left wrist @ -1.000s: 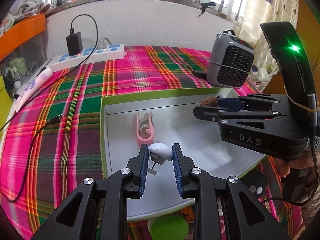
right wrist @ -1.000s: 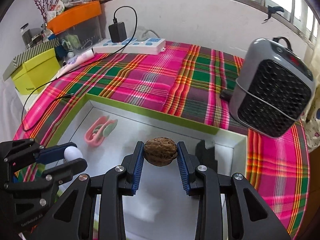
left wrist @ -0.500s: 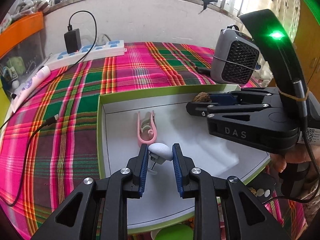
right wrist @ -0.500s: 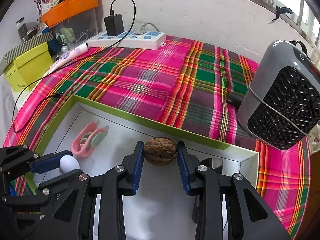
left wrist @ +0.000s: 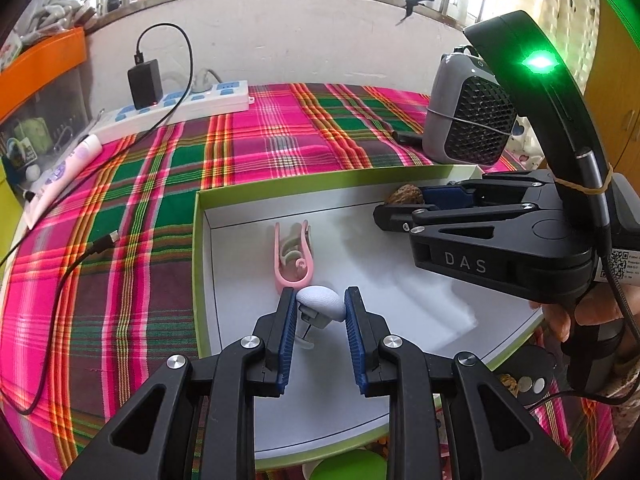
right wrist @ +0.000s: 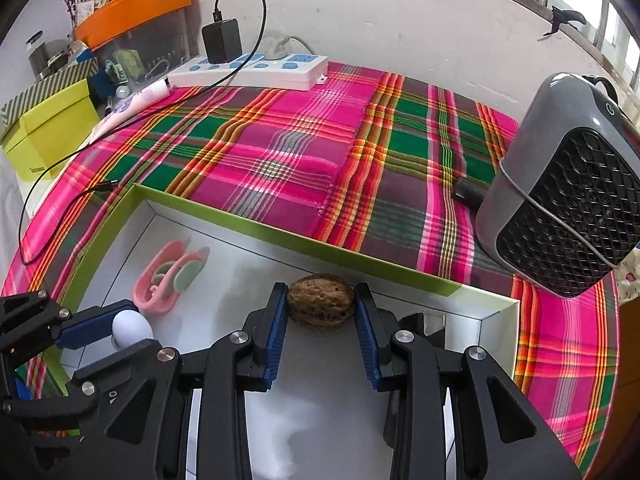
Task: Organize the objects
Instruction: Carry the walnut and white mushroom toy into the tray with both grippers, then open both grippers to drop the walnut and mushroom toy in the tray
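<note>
Since the earlier frame the right gripper [right wrist: 321,308] had edged toward the tray's far rim, walnut [right wrist: 321,307] still clamped between its fingers above the white tray [left wrist: 400,376]. Left gripper [left wrist: 320,307] barely shifted, fingers closed on a small white knob-shaped piece [left wrist: 320,299] above the tray floor. Pink clip [left wrist: 293,257] lay inside. Tray sat on a plaid-covered table [right wrist: 280,152]; grey heater [right wrist: 568,208], power strip [right wrist: 256,70] near the white wall.

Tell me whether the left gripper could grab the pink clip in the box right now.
Probably not yet: the left gripper is shut on the white knob. The pink clip lies unobstructed just ahead.
</note>
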A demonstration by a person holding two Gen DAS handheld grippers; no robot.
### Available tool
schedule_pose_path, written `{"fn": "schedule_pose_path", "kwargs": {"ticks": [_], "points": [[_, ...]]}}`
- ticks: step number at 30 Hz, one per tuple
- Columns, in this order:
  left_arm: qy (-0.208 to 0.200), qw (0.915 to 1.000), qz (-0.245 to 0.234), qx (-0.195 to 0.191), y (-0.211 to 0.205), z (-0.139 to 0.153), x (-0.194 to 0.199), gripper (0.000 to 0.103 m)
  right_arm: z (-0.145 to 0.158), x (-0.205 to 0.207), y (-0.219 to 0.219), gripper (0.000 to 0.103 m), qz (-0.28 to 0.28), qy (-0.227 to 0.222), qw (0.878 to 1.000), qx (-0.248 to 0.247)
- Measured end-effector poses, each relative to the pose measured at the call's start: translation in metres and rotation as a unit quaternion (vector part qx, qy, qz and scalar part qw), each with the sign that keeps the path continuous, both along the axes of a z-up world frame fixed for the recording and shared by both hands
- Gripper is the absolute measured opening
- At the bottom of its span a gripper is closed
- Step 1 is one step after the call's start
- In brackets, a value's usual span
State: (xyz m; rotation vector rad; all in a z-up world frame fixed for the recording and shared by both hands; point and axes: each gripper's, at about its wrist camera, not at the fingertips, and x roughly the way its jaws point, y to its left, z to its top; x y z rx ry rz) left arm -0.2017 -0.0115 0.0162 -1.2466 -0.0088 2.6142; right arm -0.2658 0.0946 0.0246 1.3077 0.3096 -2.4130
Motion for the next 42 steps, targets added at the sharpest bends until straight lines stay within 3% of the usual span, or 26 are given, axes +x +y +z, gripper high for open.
{"fn": "schedule_pose_path", "kwargs": {"ticks": [8,13,22,42], "points": [[0.0,1.0,-0.001,-0.002,0.0,0.001,0.0,0.023,-0.001,-0.002,0.001,0.035,-0.008,-0.002,1.0,-0.008],[0.0,1.0,-0.001,-0.002,0.001,0.001,0.0,0.023,-0.001,-0.002,0.001,0.044,-0.011,-0.005,1.0,-0.014],[0.0,1.0,0.001,-0.001,-0.001,0.002,0.001,0.03,0.004,0.0,0.004,0.05,-0.019,0.005,1.0,-0.017],[0.015,0.9998,0.009,0.013,-0.008,0.017,0.026,0.033,0.021,0.025,0.01,0.051,-0.029,0.022,0.999,-0.027]]}}
